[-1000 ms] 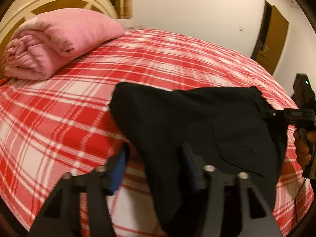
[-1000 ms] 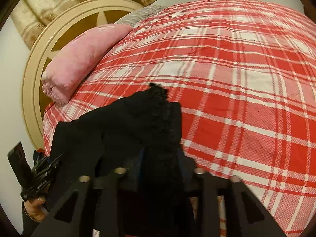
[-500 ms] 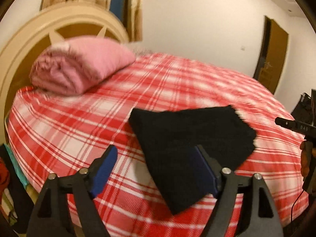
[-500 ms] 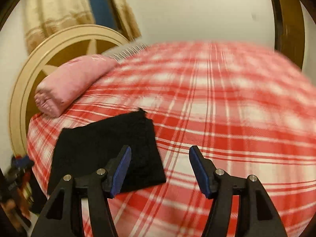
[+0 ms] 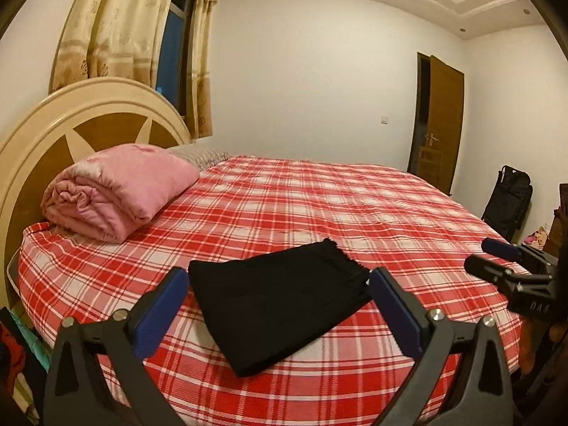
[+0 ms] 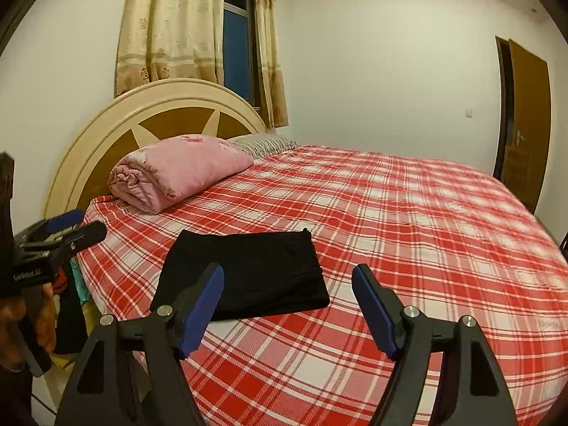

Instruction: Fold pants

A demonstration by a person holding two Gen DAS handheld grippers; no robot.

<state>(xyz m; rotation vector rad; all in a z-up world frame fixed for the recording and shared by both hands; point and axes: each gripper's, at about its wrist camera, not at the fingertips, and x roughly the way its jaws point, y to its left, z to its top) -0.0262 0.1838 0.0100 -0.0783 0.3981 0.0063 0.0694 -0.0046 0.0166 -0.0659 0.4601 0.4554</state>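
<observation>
A: From the left wrist view, where are the black pants?

B: Folded into a flat, compact packet on the red plaid bed, near its front edge and well apart from the rolled pink blanket, which sits on the far side of the pants, against the round headboard.

A: And the left gripper?

B: Its blue-padded fingers are spread wide with nothing between them. It is short of the pants and apart from them; the packet only shows through the gap.

A: Anything to the right of the pants?

B: The right gripper comes in at the frame edge, off the cloth. Behind it a black bag leans on the wall beside a brown door.

A: Now the right wrist view.

B: The pants lie in the same place near the bed's front edge, one side lined with the left finger. The right gripper has its jaws wide apart, empty and clear of the fabric.

A: And left of the pants?

B: The left gripper is held in a hand off the bed's corner, its tips parted. The pink blanket lies beyond the pants, below the curtains.
</observation>
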